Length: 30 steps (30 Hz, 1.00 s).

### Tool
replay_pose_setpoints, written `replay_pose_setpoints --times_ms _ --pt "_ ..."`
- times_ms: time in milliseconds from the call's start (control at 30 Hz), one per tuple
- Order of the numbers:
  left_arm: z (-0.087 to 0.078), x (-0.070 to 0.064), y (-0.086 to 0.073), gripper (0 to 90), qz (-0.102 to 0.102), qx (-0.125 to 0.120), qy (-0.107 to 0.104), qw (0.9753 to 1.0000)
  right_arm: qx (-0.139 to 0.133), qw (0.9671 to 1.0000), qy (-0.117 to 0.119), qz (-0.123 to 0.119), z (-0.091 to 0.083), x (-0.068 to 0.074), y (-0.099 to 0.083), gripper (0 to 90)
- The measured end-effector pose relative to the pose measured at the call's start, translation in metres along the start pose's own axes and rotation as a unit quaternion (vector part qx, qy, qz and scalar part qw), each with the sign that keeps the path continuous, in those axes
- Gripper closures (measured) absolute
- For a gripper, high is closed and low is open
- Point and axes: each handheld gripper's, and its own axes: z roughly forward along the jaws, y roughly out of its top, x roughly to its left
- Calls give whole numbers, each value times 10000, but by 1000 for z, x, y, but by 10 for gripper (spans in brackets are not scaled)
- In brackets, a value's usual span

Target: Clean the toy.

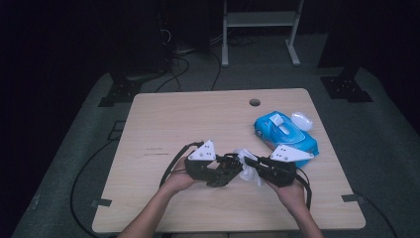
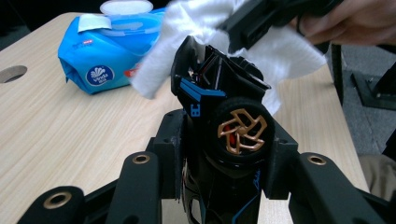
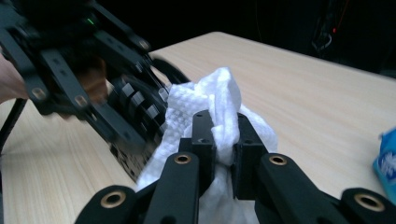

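High view: The left gripper (image 1: 225,171) and the right gripper (image 1: 250,166) met above the near half of the pale wood-grain table (image 1: 168,124), slightly right of its centre. Each carried a grey three-cornered plate and a trailing black cable. Between them sat a black toy car with blue trim (image 1: 224,168) and a crumpled white wet wipe (image 1: 247,171). A soft blue wipe packet with a white flip lid (image 1: 285,134) lay near the right edge, its lid open. A round hole (image 1: 254,102) pierced the table near the far edge.

Left gripper view: The left gripper (image 2: 224,154) was clamped on the toy car (image 2: 219,107), its two black jaws pressing the car's sides. The car stood nose-up, showing a glossy black body, blue angular trim and a copper-coloured spoked wheel (image 2: 242,131) in a black tyre. The wet wipe (image 2: 196,37), thin and fibrous, lay against the car's upper end, held by the other gripper. The wipe packet (image 2: 107,51) rested behind on the table.

Right gripper view: The right gripper (image 3: 224,144) was closed on the wet wipe (image 3: 210,107), a bunched fold pinched between its jaws. The wipe showed an embossed, dimpled texture. Its left side touched the toy car (image 3: 135,107), which appeared blurred.
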Motion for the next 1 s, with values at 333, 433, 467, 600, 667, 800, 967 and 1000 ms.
replay_pose_setpoints --times_ms 333,433,467,600,667,800,967,1000 --pt "-2 0 -1 582 -69 -67 -31 9999 -34 10000 40 -59 1 3 2 814" --pt "-2 0 -1 582 -30 -13 -15 10000 56 10000 21 59 1 -2 -3 814" --pt "-2 0 -1 582 -30 -22 -18 10000 10 10000 45 60 0 -1 -2 813" --pt "-1 0 0 582 -44 -39 -36 10000 -156 9997 198 -34 -2 5 7 814" --pt "-2 1 0 582 -40 -61 -25 10000 -128 9998 179 -14 -1 5 5 814" --pt "-4 0 0 582 4 11 20 10000 103 9999 -44 -4 1 -2 -4 814" --pt "-1 -1 1 582 6 61 -44 10000 -139 9998 96 -110 -4 6 7 815" --pt "0 -1 1 582 -7 32 -58 10000 -183 9996 157 -111 -4 8 9 815"
